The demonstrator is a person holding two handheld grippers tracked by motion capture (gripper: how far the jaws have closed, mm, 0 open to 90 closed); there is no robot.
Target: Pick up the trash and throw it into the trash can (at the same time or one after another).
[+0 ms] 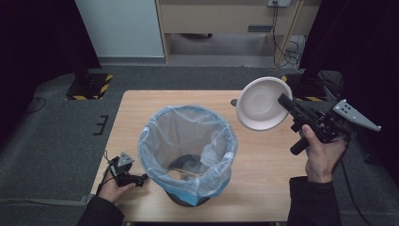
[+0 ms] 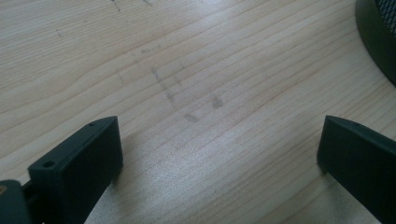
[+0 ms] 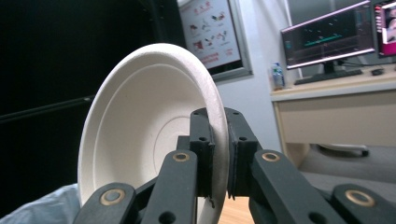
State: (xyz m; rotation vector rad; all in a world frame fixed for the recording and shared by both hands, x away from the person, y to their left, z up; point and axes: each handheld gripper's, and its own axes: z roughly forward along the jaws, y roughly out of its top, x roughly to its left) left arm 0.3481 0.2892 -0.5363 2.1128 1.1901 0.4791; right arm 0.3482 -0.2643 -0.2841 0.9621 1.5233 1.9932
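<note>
A white paper plate [image 1: 261, 103] is held up on edge above the right side of the table, its hollow face turned toward the bin. My right gripper [image 1: 286, 102] is shut on its rim; in the right gripper view both jaws pinch the plate [image 3: 140, 140] near its right edge. A black mesh bin [image 1: 188, 155] lined with a blue bag stands at the table's middle front, with scraps at its bottom. My left gripper [image 1: 143, 178] rests low on the table left of the bin, and in its own view the gripper [image 2: 219, 154] is open over bare wood.
The wooden table [image 1: 263, 169] has free surface right of the bin and behind it. The bin's dark wall [image 2: 378, 37] shows at the top right of the left gripper view. A desk with monitors [image 3: 327, 42] stands beyond the table.
</note>
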